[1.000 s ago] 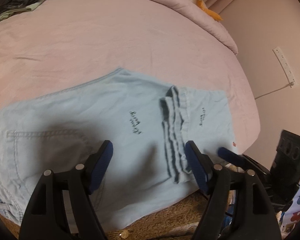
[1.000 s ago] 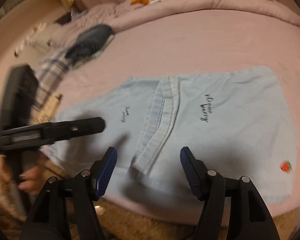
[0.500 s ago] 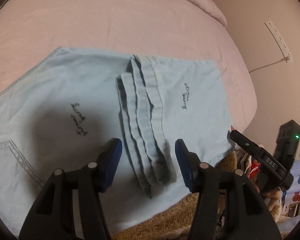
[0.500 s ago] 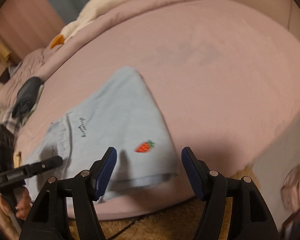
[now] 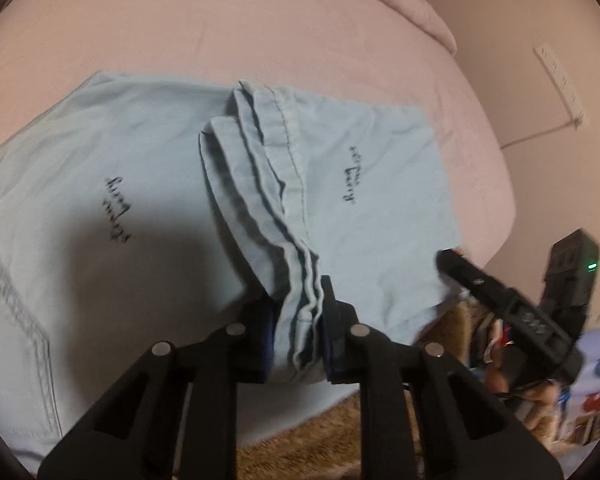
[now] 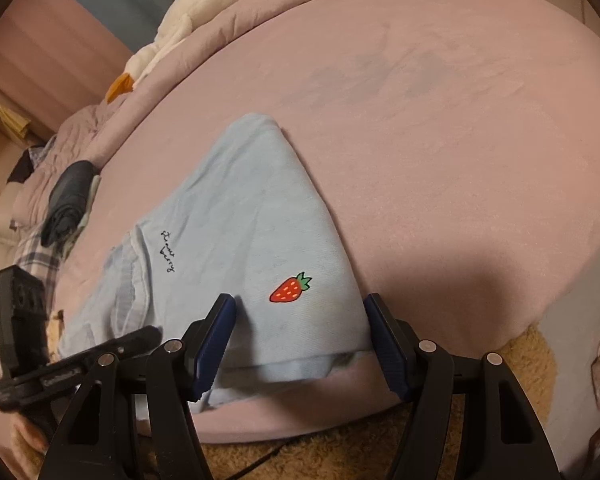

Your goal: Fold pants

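Note:
Light blue denim pants [image 5: 148,184] lie flat on the pink bed, the leg ends folded back so the stacked hems [image 5: 276,208] run down the middle. My left gripper [image 5: 298,336] is shut on the near end of those hems at the bed's front edge. In the right wrist view the pants [image 6: 252,240] show a red strawberry patch [image 6: 290,289]. My right gripper [image 6: 300,344] is open, its jaws astride the folded corner below the strawberry. Each gripper shows in the other's view: the right one [image 5: 512,312], the left one [image 6: 60,364].
The pink bed [image 6: 440,120] drops off at the front onto a tan shaggy rug [image 6: 340,452]. A white plush duck [image 6: 188,28] and a pile of dark clothes [image 6: 68,196] lie at the far side. A wall power strip [image 5: 560,80] is to the right.
My left gripper moved forward and closed on the hem stack. My right gripper swung right to the strawberry corner and moved in, staying open.

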